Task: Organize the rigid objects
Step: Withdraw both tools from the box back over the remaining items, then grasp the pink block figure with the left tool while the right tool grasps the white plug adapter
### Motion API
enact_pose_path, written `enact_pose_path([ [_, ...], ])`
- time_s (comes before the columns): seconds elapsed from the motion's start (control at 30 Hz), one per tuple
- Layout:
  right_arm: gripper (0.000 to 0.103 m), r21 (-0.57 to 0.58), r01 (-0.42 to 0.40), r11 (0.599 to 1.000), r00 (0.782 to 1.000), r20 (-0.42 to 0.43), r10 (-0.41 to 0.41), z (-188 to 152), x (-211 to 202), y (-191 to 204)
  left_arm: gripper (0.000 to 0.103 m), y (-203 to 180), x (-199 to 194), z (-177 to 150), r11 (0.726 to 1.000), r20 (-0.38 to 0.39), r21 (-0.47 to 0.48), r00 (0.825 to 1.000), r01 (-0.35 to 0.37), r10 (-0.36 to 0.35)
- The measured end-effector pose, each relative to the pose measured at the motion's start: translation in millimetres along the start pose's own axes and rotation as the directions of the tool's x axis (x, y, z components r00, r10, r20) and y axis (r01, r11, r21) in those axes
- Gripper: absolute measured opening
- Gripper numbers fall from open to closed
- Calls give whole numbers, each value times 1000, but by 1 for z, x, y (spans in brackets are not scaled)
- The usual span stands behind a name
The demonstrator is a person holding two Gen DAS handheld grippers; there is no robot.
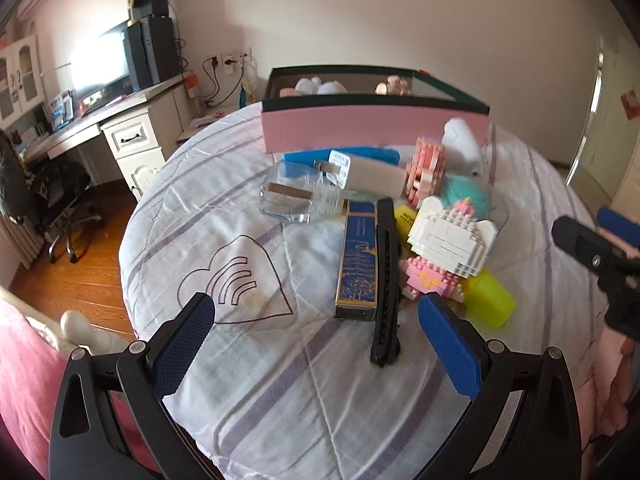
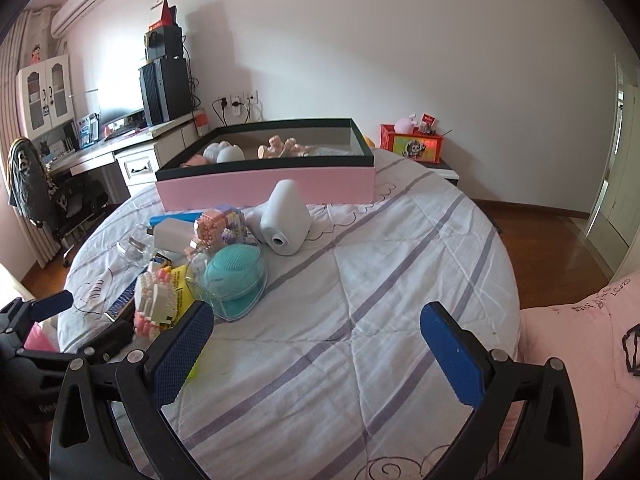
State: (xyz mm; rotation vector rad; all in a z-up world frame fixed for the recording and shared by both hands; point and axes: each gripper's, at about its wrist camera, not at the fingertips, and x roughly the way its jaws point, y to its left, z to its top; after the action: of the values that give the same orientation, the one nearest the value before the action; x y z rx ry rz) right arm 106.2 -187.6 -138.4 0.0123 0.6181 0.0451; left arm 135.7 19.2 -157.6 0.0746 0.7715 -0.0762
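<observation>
Clutter before pink box, both tongs agape

We see a white bedcover with pale purple stripes and a dark outlined heart motif, and at the far side a pink box with a dark green rim. Near it lie a blue and gold patterned box, a black bar, a white and pink brick figure, a teal disc and a yellow-green cup. Our gripper pads are blue with a fine dotted texture on black frames.
</observation>
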Motion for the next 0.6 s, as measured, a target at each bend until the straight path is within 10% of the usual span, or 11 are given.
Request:
enact_pose_path([
  [0.37, 103, -1, -8, 1000, 1000, -30, 8, 1, 16, 2, 97, 20, -3, 4, 991, 0, -70, 993, 116, -117],
  [0.6, 103, -2, -11, 1000, 1000, -3, 11, 26, 24, 2, 99, 32, -4, 28, 994, 39, -89, 998, 59, -55],
])
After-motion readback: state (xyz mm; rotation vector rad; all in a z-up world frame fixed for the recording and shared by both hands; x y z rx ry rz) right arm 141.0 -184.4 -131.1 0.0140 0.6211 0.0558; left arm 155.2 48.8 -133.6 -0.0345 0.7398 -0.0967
